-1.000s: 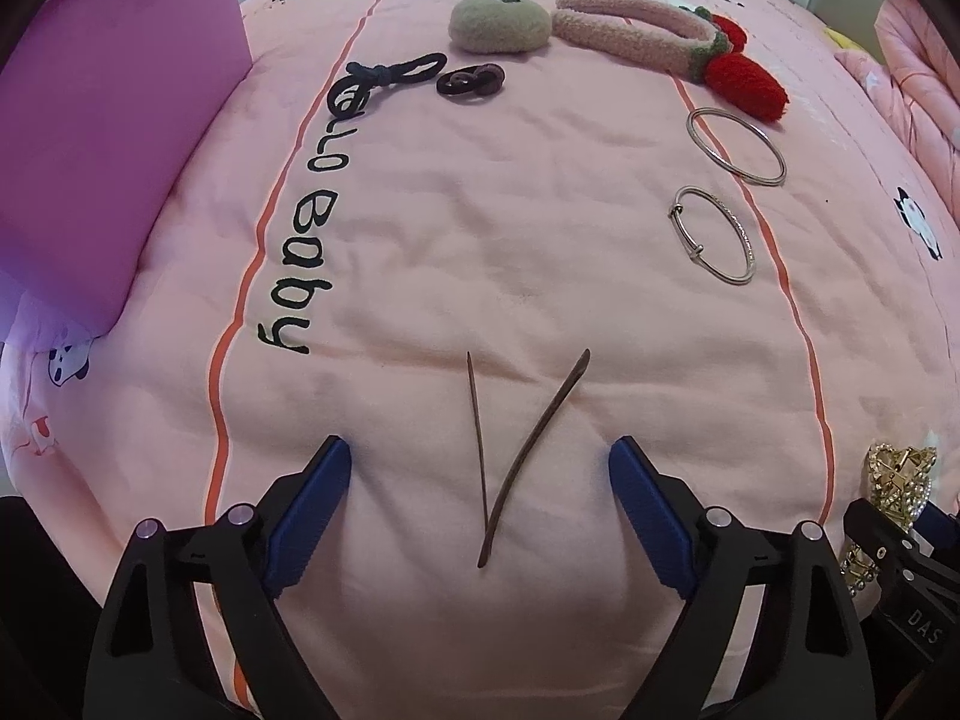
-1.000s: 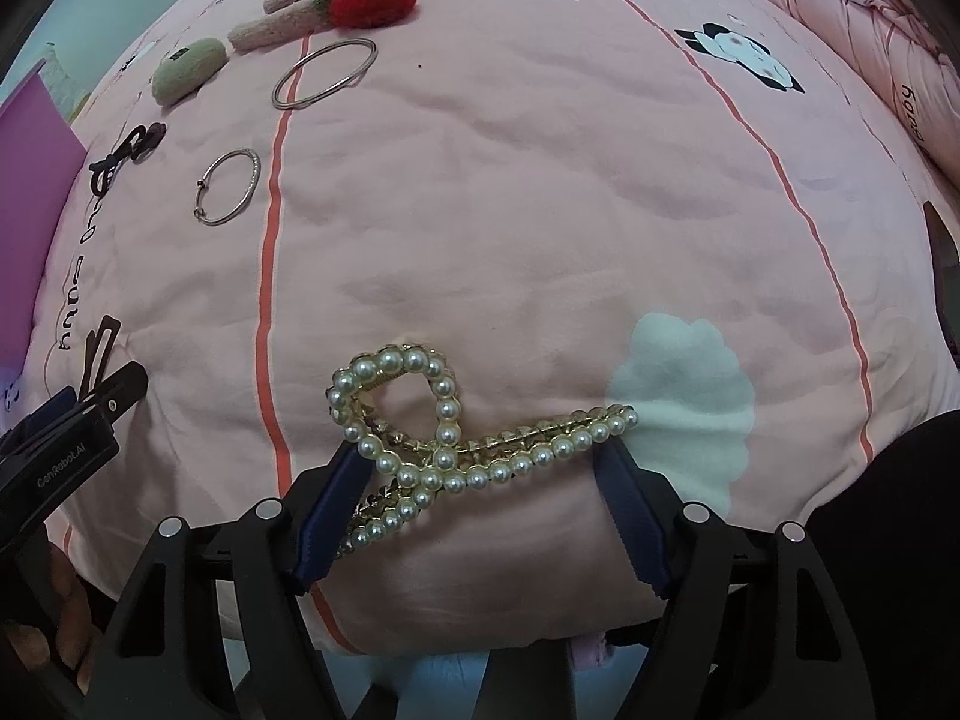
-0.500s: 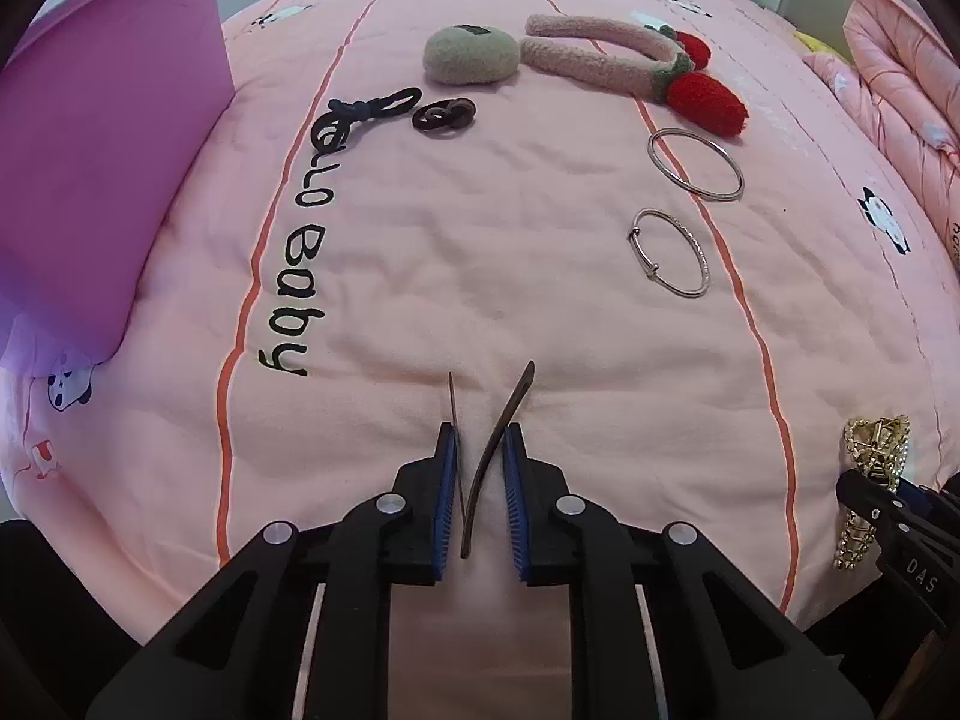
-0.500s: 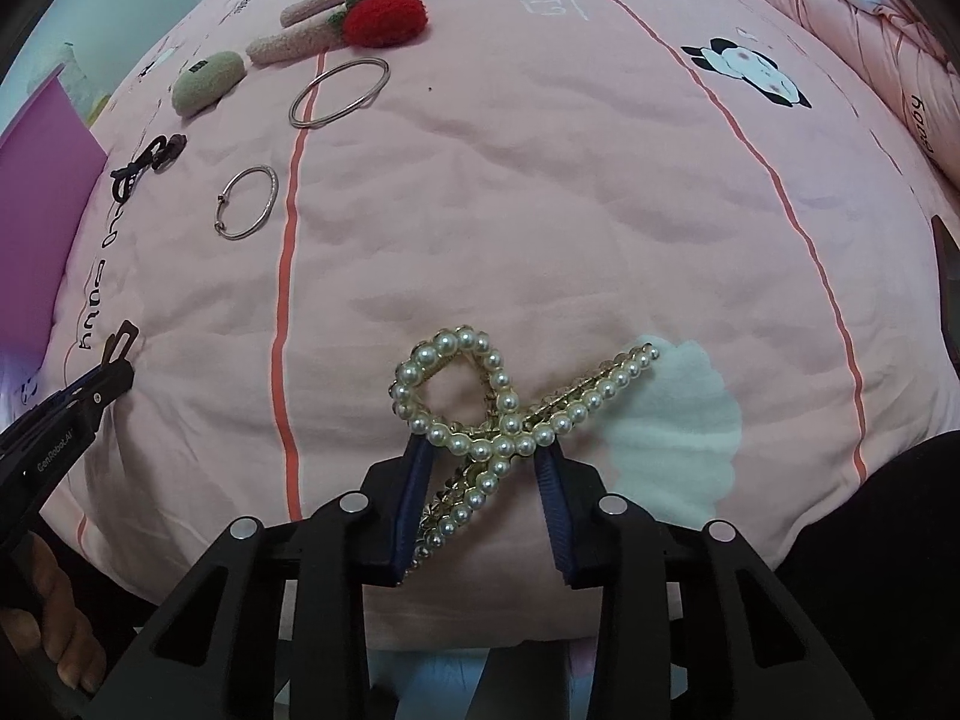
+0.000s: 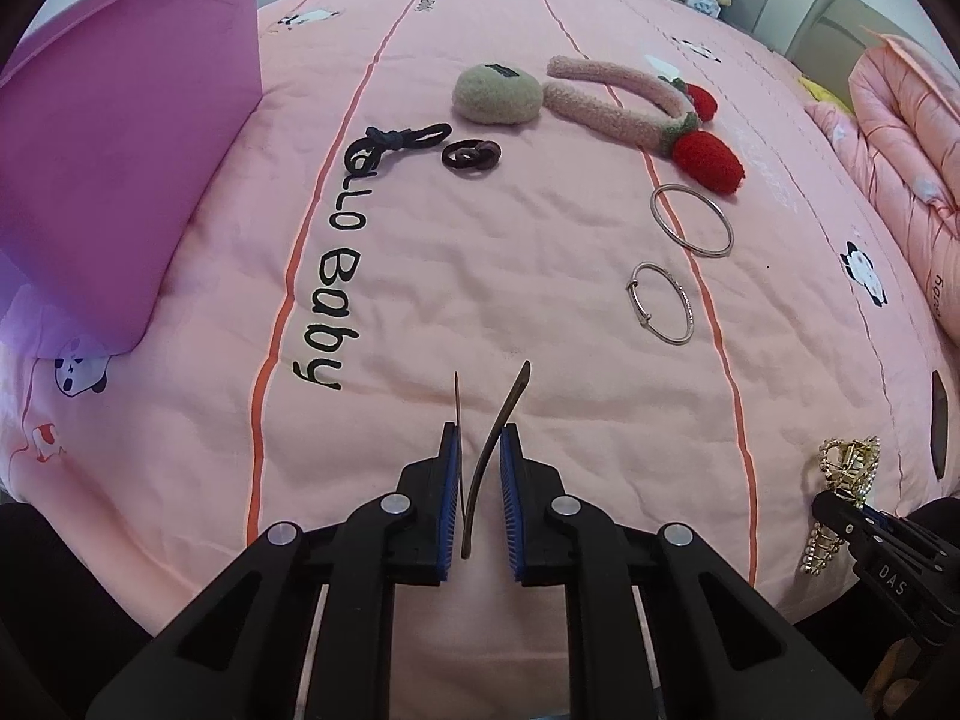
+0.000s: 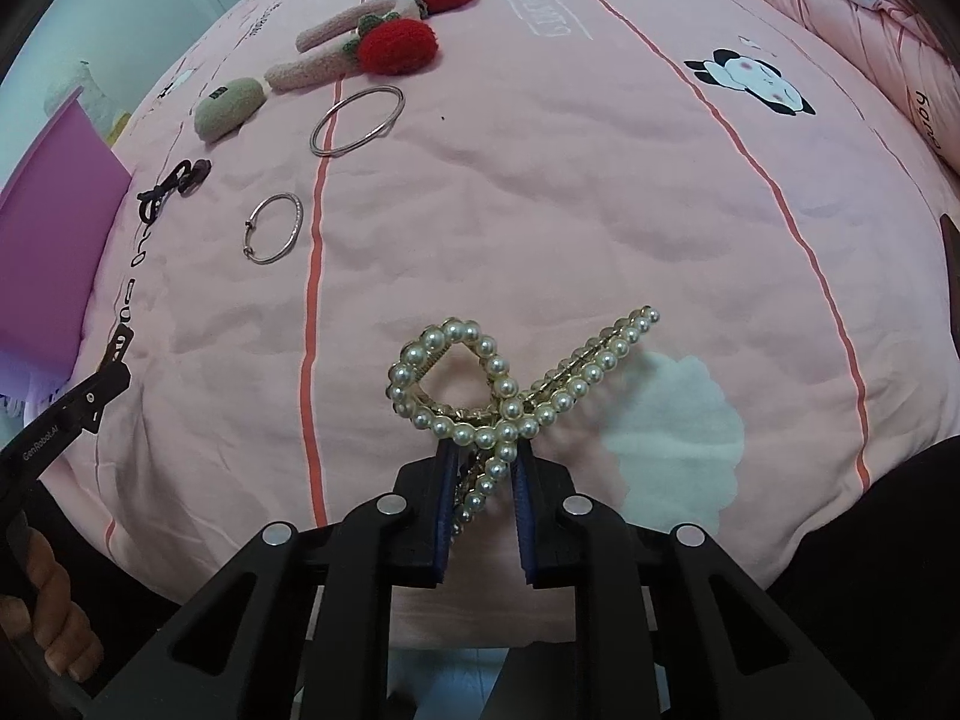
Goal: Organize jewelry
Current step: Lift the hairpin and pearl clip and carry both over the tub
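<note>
My left gripper [image 5: 480, 438] is shut on a thin brown V-shaped hair clip [image 5: 516, 390], held just above the pink bedspread [image 5: 480, 240]. My right gripper [image 6: 483, 450] is shut on a pearl and gold claw clip [image 6: 498, 384], lifted off the bed; the clip also shows in the left wrist view [image 5: 846, 468]. On the bed lie two silver bangles [image 5: 690, 219] [image 5: 663, 303], a black hair tie [image 5: 408, 138], a brown ring tie [image 5: 471, 155], a beige felt clip [image 5: 497, 93] and a pink strawberry headband [image 5: 636, 108].
A purple bin [image 5: 114, 150] stands at the left on the bed, also seen in the right wrist view [image 6: 54, 240]. A folded pink quilt [image 5: 900, 138] lies at the right. A white cloud print [image 6: 678, 432] marks the bedspread by the right gripper.
Both grippers closed from wide open: the left onto the brown hair clip, the right onto the pearl claw clip. Both then rose a little with their clips.
</note>
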Motion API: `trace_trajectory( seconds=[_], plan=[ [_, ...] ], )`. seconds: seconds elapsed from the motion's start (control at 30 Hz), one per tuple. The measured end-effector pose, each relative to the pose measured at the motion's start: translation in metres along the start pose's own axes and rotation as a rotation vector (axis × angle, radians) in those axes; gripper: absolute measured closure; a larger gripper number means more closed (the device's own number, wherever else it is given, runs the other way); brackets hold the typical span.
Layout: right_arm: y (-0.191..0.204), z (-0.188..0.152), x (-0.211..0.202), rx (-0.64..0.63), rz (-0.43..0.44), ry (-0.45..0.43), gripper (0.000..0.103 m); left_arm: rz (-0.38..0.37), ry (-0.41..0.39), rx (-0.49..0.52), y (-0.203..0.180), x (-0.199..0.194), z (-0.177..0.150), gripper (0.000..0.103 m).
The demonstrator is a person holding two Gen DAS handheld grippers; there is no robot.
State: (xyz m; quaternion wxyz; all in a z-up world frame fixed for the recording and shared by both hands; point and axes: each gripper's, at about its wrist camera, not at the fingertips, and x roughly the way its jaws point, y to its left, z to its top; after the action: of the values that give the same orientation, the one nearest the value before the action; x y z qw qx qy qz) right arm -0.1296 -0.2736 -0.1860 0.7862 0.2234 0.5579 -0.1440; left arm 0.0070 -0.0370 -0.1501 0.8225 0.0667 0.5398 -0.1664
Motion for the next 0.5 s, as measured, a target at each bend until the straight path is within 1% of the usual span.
trace_trajectory(
  seconds=[0.1,0.3,0.5],
  plan=[
    [0.002,0.002,-0.007,-0.012,0.002,-0.027,0.086,-0.006,-0.003,-0.006,0.001,-0.002,0.0,0.09],
    [0.007,0.007,-0.016,-0.021,0.01,-0.051,0.086,-0.021,-0.019,-0.017,0.004,-0.01,0.003,0.09],
    [0.021,0.016,-0.039,-0.063,0.035,-0.107,0.086,-0.039,-0.049,-0.031,0.008,-0.028,0.007,0.09]
  ],
)
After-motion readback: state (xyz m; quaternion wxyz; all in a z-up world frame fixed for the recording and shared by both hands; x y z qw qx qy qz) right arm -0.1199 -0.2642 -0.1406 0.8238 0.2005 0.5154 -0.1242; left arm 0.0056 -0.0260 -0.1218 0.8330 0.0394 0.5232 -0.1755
